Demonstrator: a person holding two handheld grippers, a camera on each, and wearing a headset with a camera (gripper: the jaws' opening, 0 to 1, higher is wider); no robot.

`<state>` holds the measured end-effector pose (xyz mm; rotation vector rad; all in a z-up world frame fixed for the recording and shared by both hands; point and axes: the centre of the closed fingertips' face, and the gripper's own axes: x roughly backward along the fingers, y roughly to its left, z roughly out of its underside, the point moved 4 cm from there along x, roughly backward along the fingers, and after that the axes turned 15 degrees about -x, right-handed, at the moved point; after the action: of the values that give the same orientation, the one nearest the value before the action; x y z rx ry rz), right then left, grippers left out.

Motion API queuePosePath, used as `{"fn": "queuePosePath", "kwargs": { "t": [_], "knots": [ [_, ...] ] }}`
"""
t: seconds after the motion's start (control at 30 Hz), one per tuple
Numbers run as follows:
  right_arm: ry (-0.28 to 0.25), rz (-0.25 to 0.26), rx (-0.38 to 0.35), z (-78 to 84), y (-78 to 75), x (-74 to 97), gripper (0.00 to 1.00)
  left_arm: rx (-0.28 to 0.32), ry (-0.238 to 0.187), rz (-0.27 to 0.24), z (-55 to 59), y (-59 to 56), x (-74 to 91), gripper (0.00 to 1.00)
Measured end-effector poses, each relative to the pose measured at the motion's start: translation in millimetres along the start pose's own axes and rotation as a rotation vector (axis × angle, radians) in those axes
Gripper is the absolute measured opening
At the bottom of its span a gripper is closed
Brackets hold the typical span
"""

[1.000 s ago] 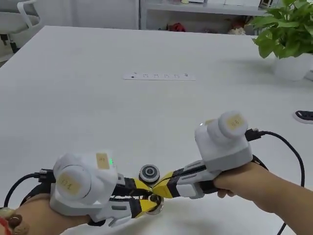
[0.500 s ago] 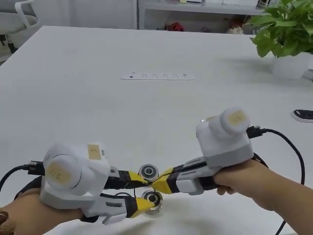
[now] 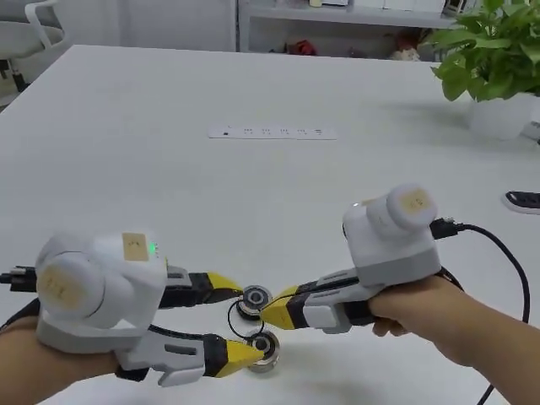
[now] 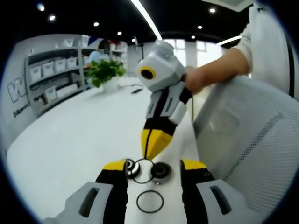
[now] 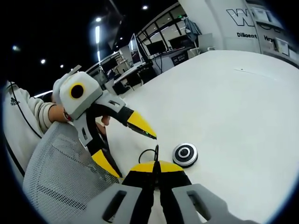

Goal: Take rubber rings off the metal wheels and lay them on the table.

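The left gripper is sitting low over the white table with its jaws spread wide, yellow tips bracketing two small metal wheels. The nearer wheel is lying right against the lower tip and looking bare and silvery. The farther wheel is lying just beside the upper tip and showing a dark outer band, probably its rubber. In the left gripper view, one loose ring is already lying flat on the table between the jaws. A second ring is hanging as a thin black loop between the two wheels, and I cannot tell whether it is catching on either one. The right gripper is pinching that loop, its jaws pressed together on the rubber.

To do this step well, the left jaws should be closing on or bracing the wheel so that it is not sliding. The right should be drawing the loop off steadily, not stretching it into a snap, then laying it beside the loose ring
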<state>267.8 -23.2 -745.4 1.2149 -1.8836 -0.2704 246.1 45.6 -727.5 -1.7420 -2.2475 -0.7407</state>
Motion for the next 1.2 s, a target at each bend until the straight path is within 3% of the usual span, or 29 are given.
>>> {"fn": "queuePosePath", "kwargs": {
  "t": [0.37, 0.43, 0.53, 0.67, 0.9, 1.07, 1.2],
  "knots": [
    [-0.014, -0.026, 0.001, -2.8, 7.5, -1.3, 0.0, 0.02, -0.021, -0.043, -7.6, 8.8, 15.1, 0.58],
    [-0.019, -0.028, 0.0, -3.6, 8.3, -1.2, 0.0, 0.047, -0.026, -0.049, -10.6, 10.0, 17.0, 0.62],
    [-0.025, -0.035, -0.005, -4.4, 9.7, -1.2, 0.0, 0.061, -0.042, -0.036, -18.2, 7.9, 18.9, 0.64],
    [-0.028, -0.045, -0.003, -5.5, 12.6, -1.8, 0.0, 0.025, -0.023, -0.018, -23.0, 5.2, 21.4, 0.68],
    [-0.023, -0.058, 0.002, -4.7, 16.7, -3.5, 0.0, 0.039, -0.033, -0.019, -31.9, 2.7, 35.8, 0.72],
    [-0.022, -0.069, 0.001, -4.1, 19.9, -4.5, 0.0, 0.045, -0.034, -0.049, -29.5, 2.1, 49.0, 0.75],
    [-0.022, -0.079, -0.002, -3.8, 23.4, -5.7, 0.0, 0.071, -0.011, -0.091, -22.2, 5.2, 62.5, 0.8]
  ]
}}
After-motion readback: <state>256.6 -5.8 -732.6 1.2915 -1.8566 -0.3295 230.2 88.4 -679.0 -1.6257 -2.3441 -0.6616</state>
